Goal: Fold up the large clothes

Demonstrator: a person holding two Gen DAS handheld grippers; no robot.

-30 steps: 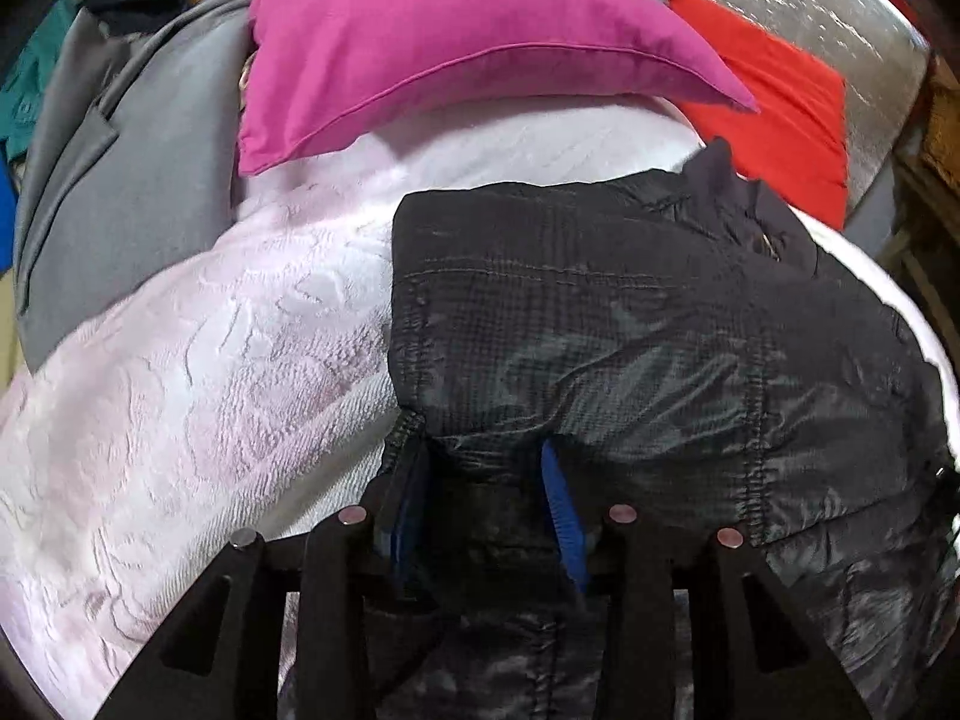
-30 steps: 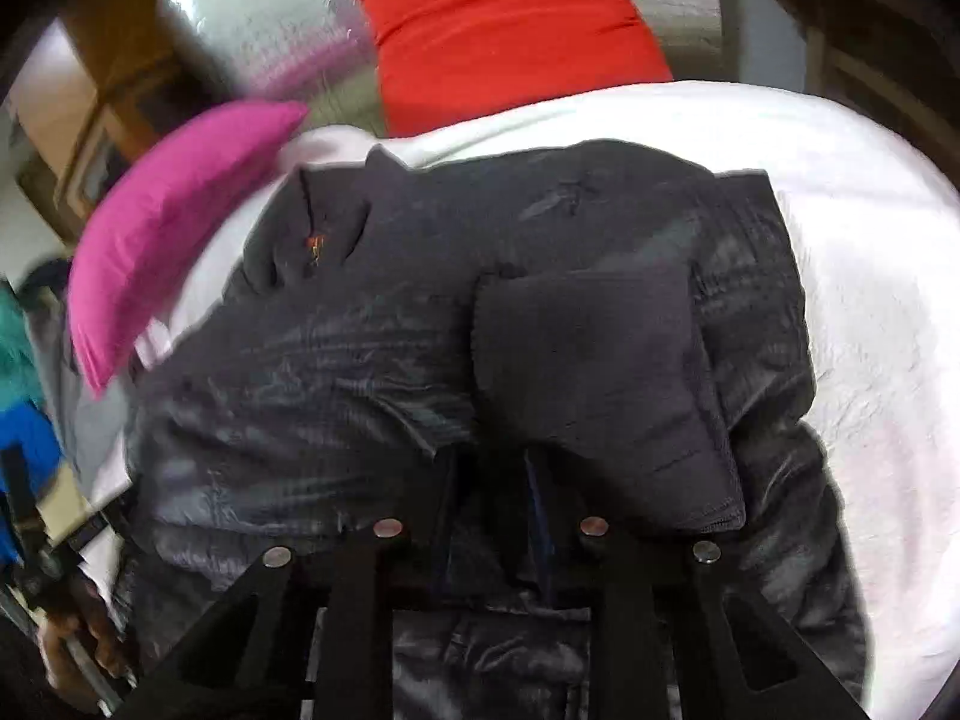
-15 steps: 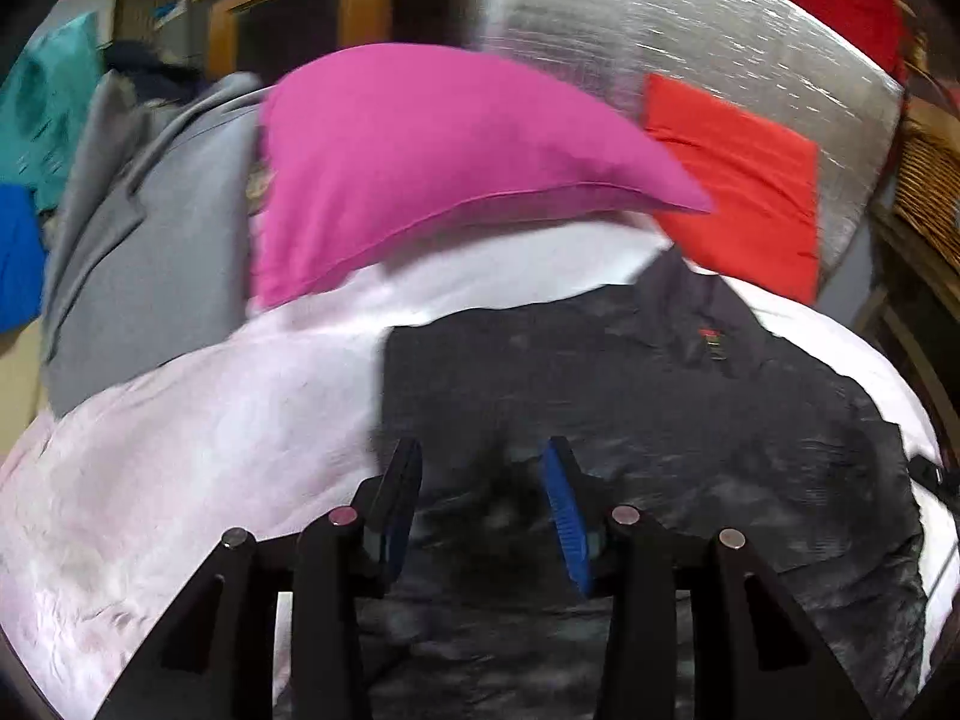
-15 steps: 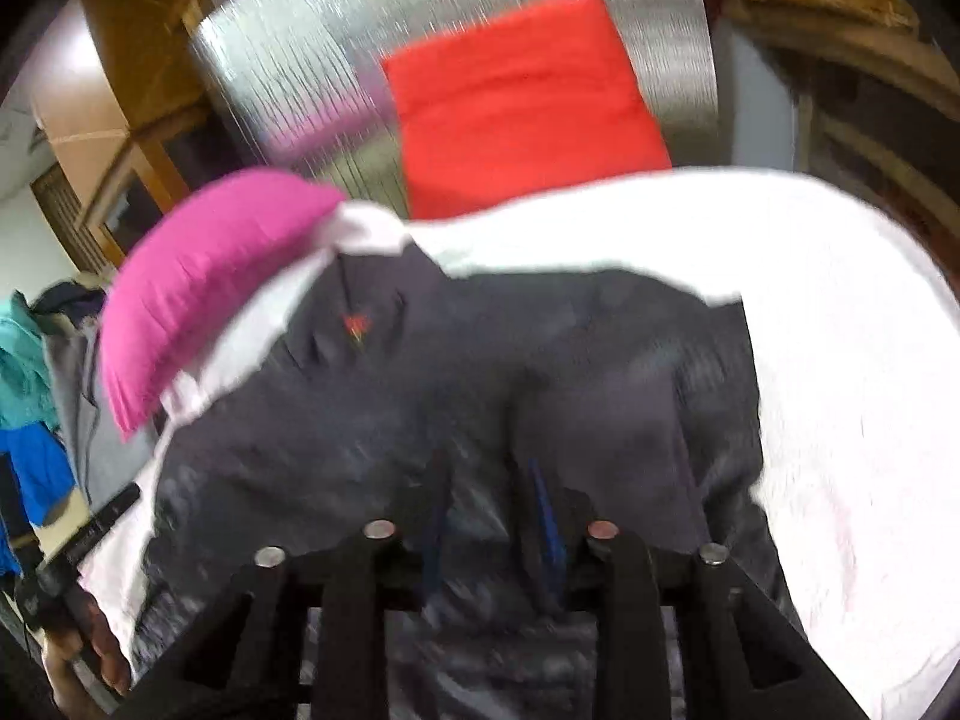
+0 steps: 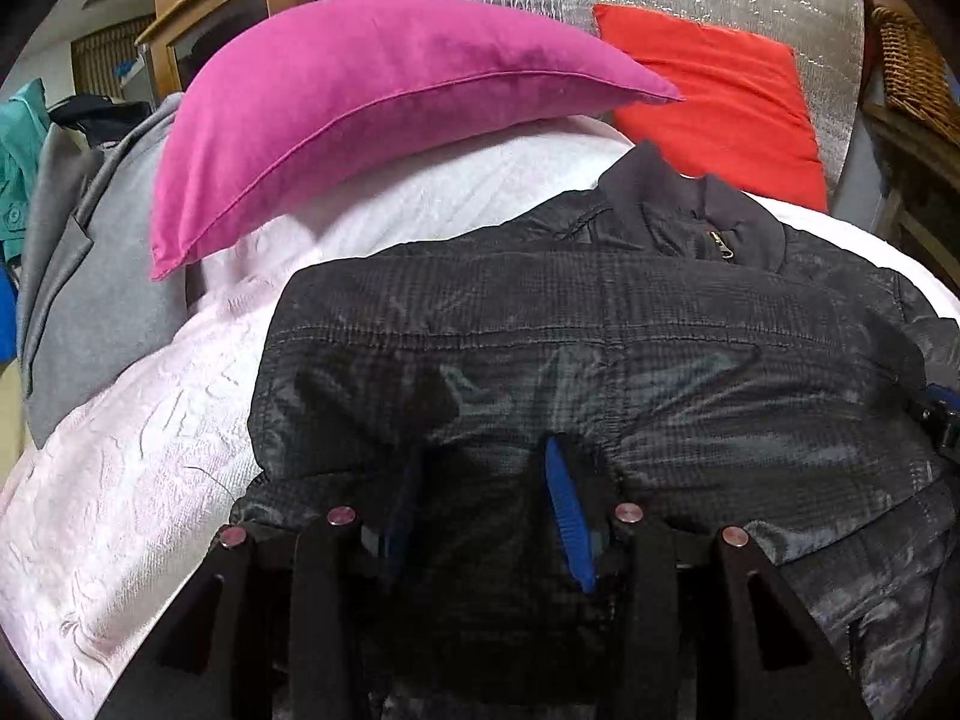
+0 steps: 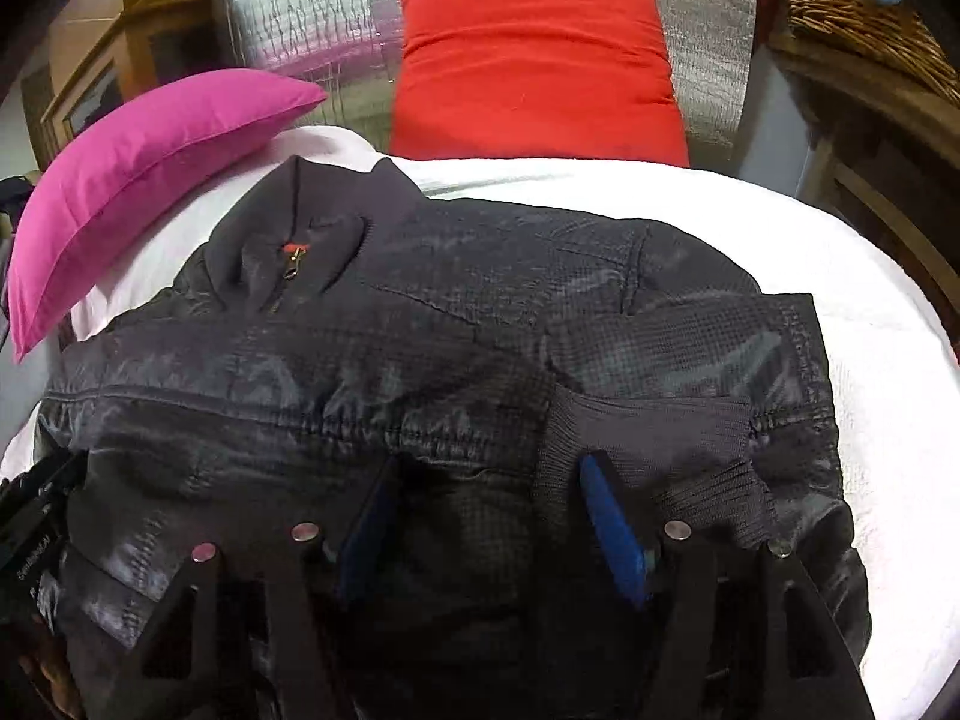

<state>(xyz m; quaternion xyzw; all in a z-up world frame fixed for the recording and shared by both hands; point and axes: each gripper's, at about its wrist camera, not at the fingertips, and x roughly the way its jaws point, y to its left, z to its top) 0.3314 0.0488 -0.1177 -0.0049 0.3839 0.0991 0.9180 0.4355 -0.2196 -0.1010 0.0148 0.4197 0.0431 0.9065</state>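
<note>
A black jacket (image 5: 600, 348) lies spread across a bed covered in a white textured bedspread (image 5: 132, 468), collar (image 6: 312, 222) pointing toward the head of the bed, its zipper pull showing at the neck. From the left wrist view the jacket fills the frame from the centre to 4 o'clock; the bare bedspread takes the 8 o'clock side.

The left gripper (image 5: 480, 468) sits low over the jacket's near edge. Its fingers (image 5: 567, 510) stand partly apart with dark fabric bunched up between them; whether the pads actually press that fabric I cannot tell.

The right gripper (image 6: 486, 480) hovers over the same near edge further along, beside a ribbed knit cuff (image 6: 660, 450) that lies folded onto the body of the jacket at about 3 o'clock from the fingers. Its jaws have just been opening, and they now stand wide, with jacket cloth lying between them but not pinched.

A magenta pillow (image 5: 372, 102) rests at 11 o'clock in the left view, its corner close to the collar. A red cushion (image 6: 534, 66) leans against a silvery quilted panel (image 6: 300, 12) at 12 o'clock in the right view. A grey garment (image 5: 90, 252) is heaped at 9 o'clock beside the bed, and a wicker basket (image 6: 864, 6) sits at 2 o'clock.
</note>
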